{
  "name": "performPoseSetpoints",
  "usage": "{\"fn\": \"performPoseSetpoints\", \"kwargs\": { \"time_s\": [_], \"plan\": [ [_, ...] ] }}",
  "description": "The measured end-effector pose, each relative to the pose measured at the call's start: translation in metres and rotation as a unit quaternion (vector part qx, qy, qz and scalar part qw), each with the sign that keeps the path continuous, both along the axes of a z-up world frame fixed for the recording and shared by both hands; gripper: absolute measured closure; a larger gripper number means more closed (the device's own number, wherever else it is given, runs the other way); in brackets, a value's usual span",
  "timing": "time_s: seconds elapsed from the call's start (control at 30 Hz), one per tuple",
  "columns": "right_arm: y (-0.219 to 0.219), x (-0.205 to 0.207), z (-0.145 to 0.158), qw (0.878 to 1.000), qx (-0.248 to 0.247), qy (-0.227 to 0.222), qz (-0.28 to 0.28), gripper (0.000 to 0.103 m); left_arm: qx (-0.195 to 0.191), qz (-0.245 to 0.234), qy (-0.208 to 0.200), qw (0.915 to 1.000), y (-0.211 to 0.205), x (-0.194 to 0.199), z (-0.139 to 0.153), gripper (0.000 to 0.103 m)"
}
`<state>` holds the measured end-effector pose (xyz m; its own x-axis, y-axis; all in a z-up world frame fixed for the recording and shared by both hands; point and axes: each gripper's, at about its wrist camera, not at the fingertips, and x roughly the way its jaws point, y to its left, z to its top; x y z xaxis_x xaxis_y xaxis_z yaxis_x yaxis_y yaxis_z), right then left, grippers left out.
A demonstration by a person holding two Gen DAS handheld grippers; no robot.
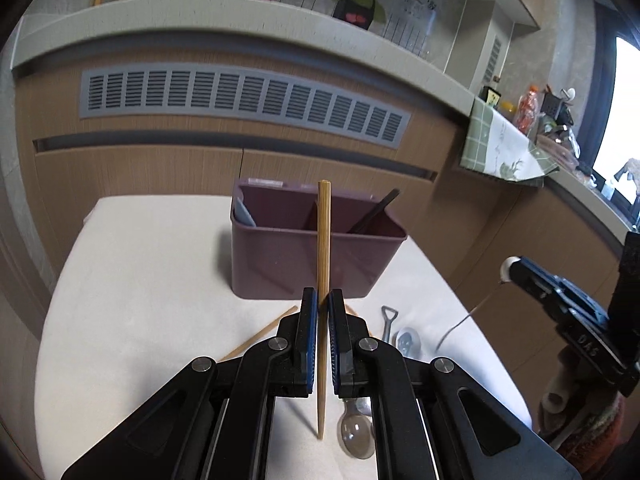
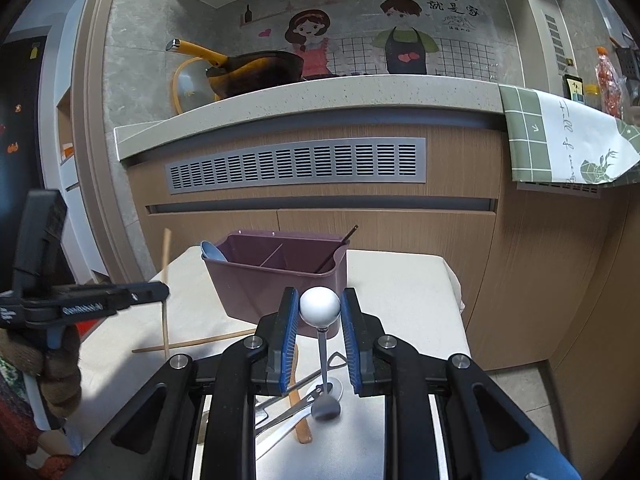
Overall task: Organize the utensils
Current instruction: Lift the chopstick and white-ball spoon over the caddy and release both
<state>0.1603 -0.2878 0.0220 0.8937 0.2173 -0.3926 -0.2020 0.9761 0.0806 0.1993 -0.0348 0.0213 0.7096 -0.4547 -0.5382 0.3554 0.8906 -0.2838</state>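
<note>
Chopstick [image 1: 323, 264]: clamped upright between the pads of my left gripper [image 1: 323, 308], thick end up, thin tip down, held above the table [image 1: 140, 280]. In my right view it shows as a pale stick [image 2: 166, 256] passing through that gripper at the left.
Ball spoon [image 2: 320, 307]: its white ball end sits squeezed between my right gripper's [image 2: 320, 312] pads; the thin metal stem hangs down to a small grey bowl.
Caddy [image 1: 312, 256]: purple, with dividers, standing at the far middle of the table, just beyond both grippers.
In the caddy: a blue spoon [image 2: 211, 251] in the left end, a dark utensil [image 1: 374, 210] leaning out of the right end.
On the table: a second chopstick [image 2: 192, 345] lying flat in front of the caddy, a clear spoon [image 1: 356, 438] and metal spoons [image 1: 408, 340] below my grippers, a wooden handle [image 2: 299, 412] among them.
Behind: a wood cabinet with a grey vent [image 2: 296, 164] under a stone counter [image 2: 304, 98]; a wok [image 2: 256, 72] on the counter; a green cloth [image 2: 560, 136] draped at the right.
</note>
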Motion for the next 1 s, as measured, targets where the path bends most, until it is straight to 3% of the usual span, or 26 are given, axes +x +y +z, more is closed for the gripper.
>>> {"fn": "performPoseSetpoints", "kwargs": {
  "time_s": [0.27, 0.43, 0.57, 0.7, 0.83, 1.0],
  "plan": [
    [0.003, 0.001, 0.004, 1.0, -0.003, 0.002, 0.004, 0.083, -0.007, 0.007, -0.022, 0.9997, 0.004, -0.011, 0.017, 0.097],
    [0.007, 0.009, 0.018, 1.0, -0.004, -0.006, 0.006, 0.083, -0.017, 0.015, -0.08, 0.9966, 0.006, -0.012, 0.068, 0.097],
    [0.011, 0.015, 0.066, 0.998, -0.007, -0.058, 0.012, 0.083, -0.027, 0.016, -0.164, 0.986, 0.007, -0.013, 0.145, 0.097],
    [0.015, 0.025, 0.141, 0.992, -0.018, -0.127, 0.013, 0.083, -0.028, 0.035, -0.217, 0.9752, 0.009, -0.004, 0.195, 0.097],
    [0.018, 0.044, 0.181, 0.989, -0.016, -0.147, 0.012, 0.083, -0.031, 0.044, -0.242, 0.9688, 0.009, 0.008, 0.21, 0.097],
    [0.024, 0.069, 0.178, 0.99, -0.012, -0.141, 0.017, 0.083, -0.042, 0.057, -0.247, 0.9664, 0.01, 0.03, 0.194, 0.097]
  ]
}}
